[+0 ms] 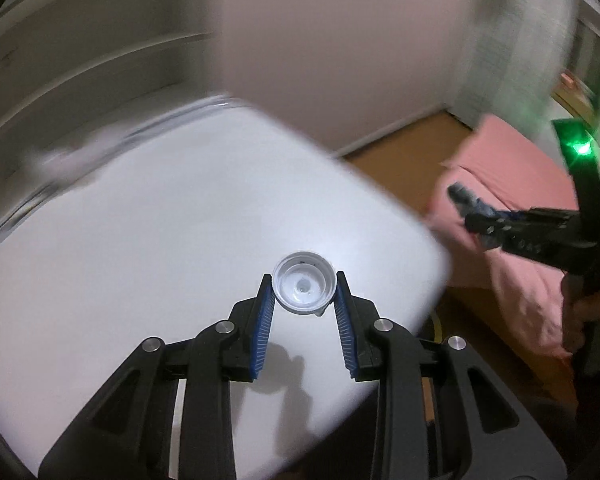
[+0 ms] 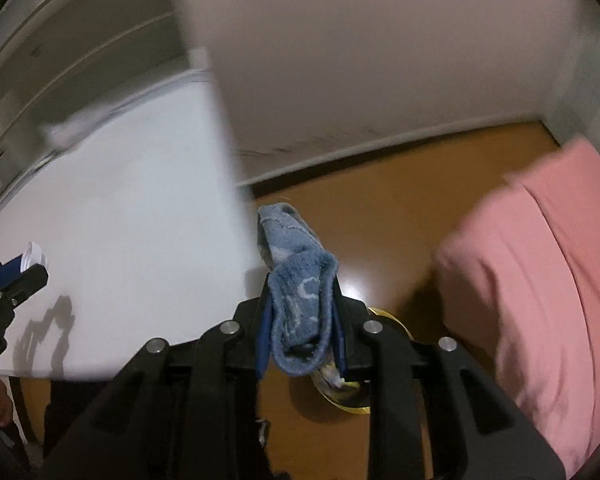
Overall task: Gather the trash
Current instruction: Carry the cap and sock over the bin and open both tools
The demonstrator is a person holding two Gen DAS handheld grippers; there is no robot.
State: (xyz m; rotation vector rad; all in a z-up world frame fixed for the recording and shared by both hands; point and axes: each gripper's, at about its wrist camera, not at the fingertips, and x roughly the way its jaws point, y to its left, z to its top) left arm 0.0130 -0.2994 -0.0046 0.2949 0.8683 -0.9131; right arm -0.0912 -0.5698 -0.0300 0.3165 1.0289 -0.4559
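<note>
- Low in the centre of the left wrist view, our left gripper (image 1: 304, 292) is clamped on a white bottle cap (image 1: 303, 285), one blue pad on each side of its ribbed rim, open side facing the camera.
- The cap hangs above the white table (image 1: 140, 240), which fills the left and middle of that frame.
- We judge the cap light and stiff but slick; the rim is the right place to hold it, and a loose squeeze could let it pop out sideways.
- Low in the centre of the right wrist view, our right gripper (image 2: 300, 320) is pinched on a blue sock (image 2: 298, 292), its folded bulk between the pads and one end standing above the fingertips.
- The sock sits over the brown floor (image 2: 380, 220), just right of the table edge, with pink bedding (image 2: 540, 280) at the right of the frame.
- We judge the sock soft and limp: it will not slip easily, but the loose end may flop or snag, so a hold on the bunched middle suits it.
- Below the sock something round with a yellow rim (image 2: 384, 316) shows partly; we cannot tell what it is.
</note>
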